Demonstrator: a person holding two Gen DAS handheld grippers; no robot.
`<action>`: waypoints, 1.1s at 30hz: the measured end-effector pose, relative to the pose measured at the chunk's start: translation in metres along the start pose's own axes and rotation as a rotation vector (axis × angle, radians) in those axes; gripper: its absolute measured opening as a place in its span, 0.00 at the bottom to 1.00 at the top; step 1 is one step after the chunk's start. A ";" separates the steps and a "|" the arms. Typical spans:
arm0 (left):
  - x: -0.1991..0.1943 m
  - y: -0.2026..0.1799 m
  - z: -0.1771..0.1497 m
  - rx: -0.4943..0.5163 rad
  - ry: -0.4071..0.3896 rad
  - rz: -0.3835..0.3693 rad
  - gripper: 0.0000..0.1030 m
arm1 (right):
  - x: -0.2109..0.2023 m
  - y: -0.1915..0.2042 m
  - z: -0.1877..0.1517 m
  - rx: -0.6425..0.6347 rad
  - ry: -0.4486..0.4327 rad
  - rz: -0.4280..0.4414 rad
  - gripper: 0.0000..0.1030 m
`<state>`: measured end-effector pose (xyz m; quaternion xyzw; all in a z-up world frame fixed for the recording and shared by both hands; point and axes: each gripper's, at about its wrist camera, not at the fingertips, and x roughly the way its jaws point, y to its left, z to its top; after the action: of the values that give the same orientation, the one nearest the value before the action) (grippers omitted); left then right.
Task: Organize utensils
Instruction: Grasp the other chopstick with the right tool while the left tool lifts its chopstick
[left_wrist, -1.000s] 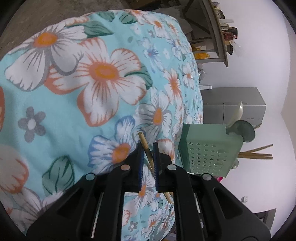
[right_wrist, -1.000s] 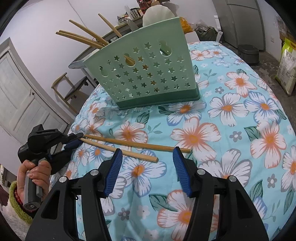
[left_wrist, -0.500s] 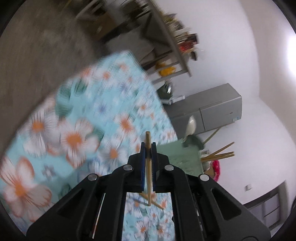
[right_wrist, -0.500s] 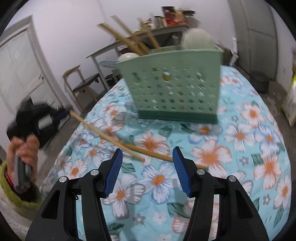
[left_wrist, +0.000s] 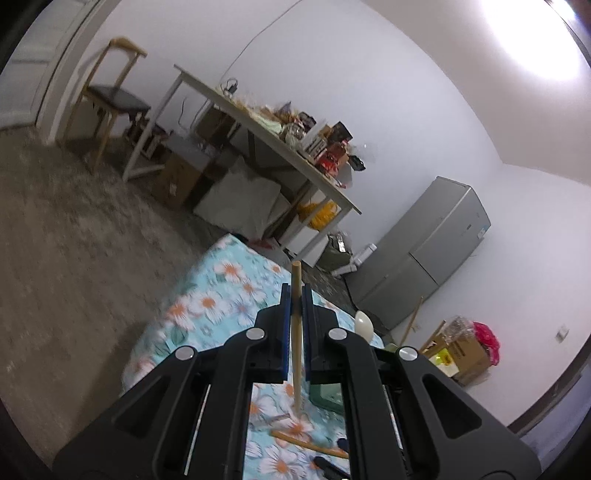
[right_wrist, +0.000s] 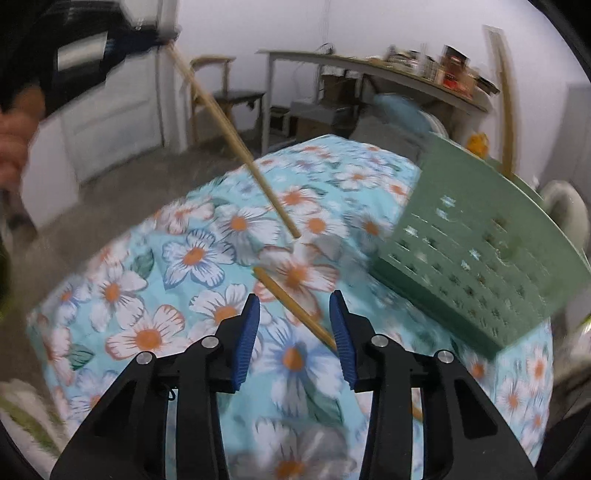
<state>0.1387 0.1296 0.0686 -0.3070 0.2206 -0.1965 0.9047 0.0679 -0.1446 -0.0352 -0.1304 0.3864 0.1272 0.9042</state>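
While one chopstick (left_wrist: 295, 325) is pinched tight in the left tongs (left_wrist: 294, 295), the second chopstick (right_wrist: 293, 306) is lying untouched between the closing right tongs (right_wrist: 293, 317), so gripping, then dropping into the green basket (right_wrist: 476, 254) beyond, is judged next.

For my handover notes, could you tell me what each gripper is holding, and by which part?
The left gripper clamps a wooden chopstick near its upper end. The right gripper holds nothing; its jaws are closing around a second chopstick.
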 end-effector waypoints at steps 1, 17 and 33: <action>0.000 0.000 0.001 0.005 -0.004 0.003 0.04 | 0.007 0.004 0.003 -0.029 0.017 -0.010 0.34; 0.002 0.004 0.004 0.030 -0.022 0.044 0.04 | 0.062 0.055 0.019 -0.277 0.098 -0.102 0.14; -0.008 -0.010 0.002 0.077 -0.058 0.056 0.04 | -0.013 0.009 0.035 -0.056 -0.079 -0.107 0.06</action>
<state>0.1310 0.1270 0.0790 -0.2715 0.1949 -0.1705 0.9270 0.0792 -0.1266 -0.0034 -0.1710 0.3392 0.0942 0.9202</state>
